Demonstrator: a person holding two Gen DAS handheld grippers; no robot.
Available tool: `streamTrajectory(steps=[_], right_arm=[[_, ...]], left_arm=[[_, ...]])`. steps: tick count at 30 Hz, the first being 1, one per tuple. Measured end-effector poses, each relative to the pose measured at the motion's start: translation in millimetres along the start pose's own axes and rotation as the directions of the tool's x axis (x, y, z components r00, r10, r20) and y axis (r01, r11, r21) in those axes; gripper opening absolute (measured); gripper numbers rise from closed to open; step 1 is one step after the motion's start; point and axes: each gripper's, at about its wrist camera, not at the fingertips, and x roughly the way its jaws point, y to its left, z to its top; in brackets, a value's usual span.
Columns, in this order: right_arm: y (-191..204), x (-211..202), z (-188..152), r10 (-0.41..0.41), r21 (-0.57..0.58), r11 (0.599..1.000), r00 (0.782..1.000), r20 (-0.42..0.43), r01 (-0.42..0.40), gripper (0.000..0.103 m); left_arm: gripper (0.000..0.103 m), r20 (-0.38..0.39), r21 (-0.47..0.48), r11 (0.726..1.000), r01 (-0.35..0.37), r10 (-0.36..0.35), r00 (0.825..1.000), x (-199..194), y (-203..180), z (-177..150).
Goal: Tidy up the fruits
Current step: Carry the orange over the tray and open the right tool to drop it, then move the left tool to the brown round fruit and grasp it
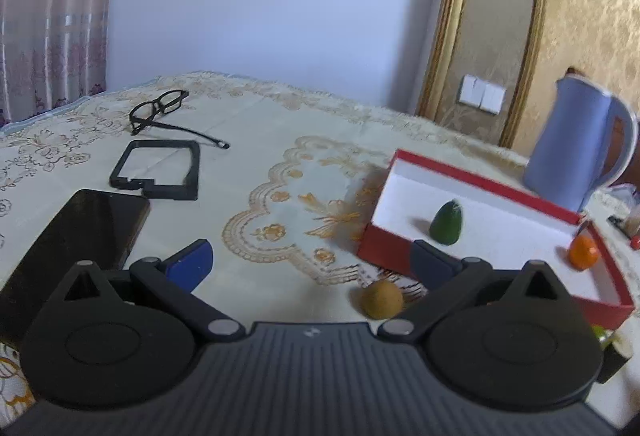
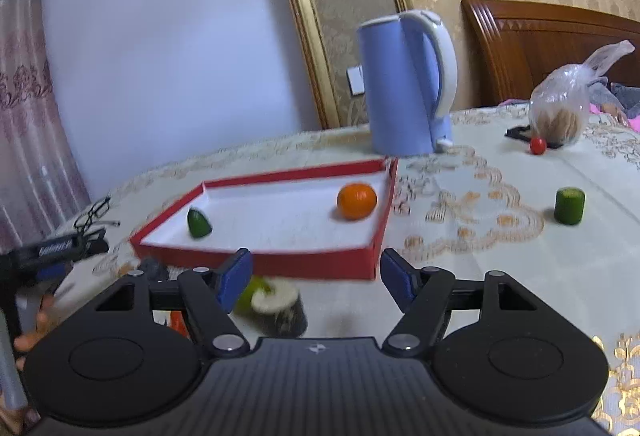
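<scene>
Inside the red box (image 2: pixel 256 264), on its white floor, two fruits already lay: an orange (image 2: pixel 357 201) close to the right wall and a green cone-shaped fruit (image 2: pixel 199 223) toward the left corner, well apart from each other, which suggested the shallow open box served as the collecting place. Just outside its near wall, on the embroidered tablecloth (image 1: pixel 280 140), sat a round brown fruit (image 1: pixel 382 299), near the box's corner and directly ahead of the left gripper (image 1: pixel 308 256), whose blue-padded jaws stood wide apart with nothing between them; that stance looked like an approach to this fruit, though no contact showed. The right gripper (image 2: pixel 316 276) was likewise spread wide and empty, hovering in front of the box's near wall, with a blurred cut piece showing a pale face and dark rind (image 2: pixel 278 310) lying just below its left finger, probably the next thing for that side. Farther right on the cloth a green cylinder-shaped piece (image 2: pixel 569 205) stood upright, and a small red fruit (image 2: pixel 538 145) rested beside a plastic bag (image 2: pixel 560 108), both still outside the box. Behind the box rose a blue kettle (image 2: pixel 404 84); to the far left lay glasses (image 1: pixel 160 108), a black frame (image 1: pixel 158 168) and a dark phone (image 1: pixel 76 240), all away from the sorting.
</scene>
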Motion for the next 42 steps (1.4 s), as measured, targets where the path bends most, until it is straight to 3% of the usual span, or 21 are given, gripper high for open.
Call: streamTrajectory(steps=[2, 5, 11, 13, 20, 26, 30, 42], right_arm=[[6, -4, -4, 0.008, -0.027, 1.000, 1.000, 0.006, -0.008, 0.071], [15, -7, -6, 0.009, -0.067, 0.998, 1.000, 0.023, -0.007, 0.080], [20, -8, -11, 0.003, -0.083, 0.997, 1.000, 0.029, 0.000, 0.080], [19, -7, -12, 0.004, -0.079, 0.997, 1.000, 0.024, -0.002, 0.080], [21, -8, -14, -0.001, -0.087, 0.996, 1.000, 0.024, 0.003, 0.080], [21, -11, -14, -0.004, -0.086, 0.996, 0.999, 0.035, 0.007, 0.080], [20, -10, -15, -0.013, -0.089, 0.996, 0.999, 0.031, 0.015, 0.080], [19, -9, -18, -0.023, -0.090, 0.996, 0.999, 0.023, 0.025, 0.080]], left_arm=[[0.103, -0.020, 0.015, 1.000, -0.020, 0.021, 1.000, 5, -1, 1], [0.103, -0.045, 0.056, 0.997, -0.061, 0.064, 0.997, 12, -5, 3], [0.099, -0.065, 0.103, 0.990, -0.092, 0.099, 0.993, 21, -13, 1], [0.093, -0.073, 0.110, 0.992, -0.062, 0.070, 0.995, 23, -13, 1], [0.093, -0.106, 0.099, 0.994, 0.055, -0.045, 0.993, 20, -9, 1], [0.092, -0.118, 0.017, 0.991, 0.130, -0.127, 0.985, 17, 4, 2], [0.092, -0.146, -0.043, 0.978, 0.206, -0.210, 0.967, 20, 11, 3], [0.088, -0.207, 0.049, 0.983, 0.176, -0.163, 0.965, 25, -3, 0]])
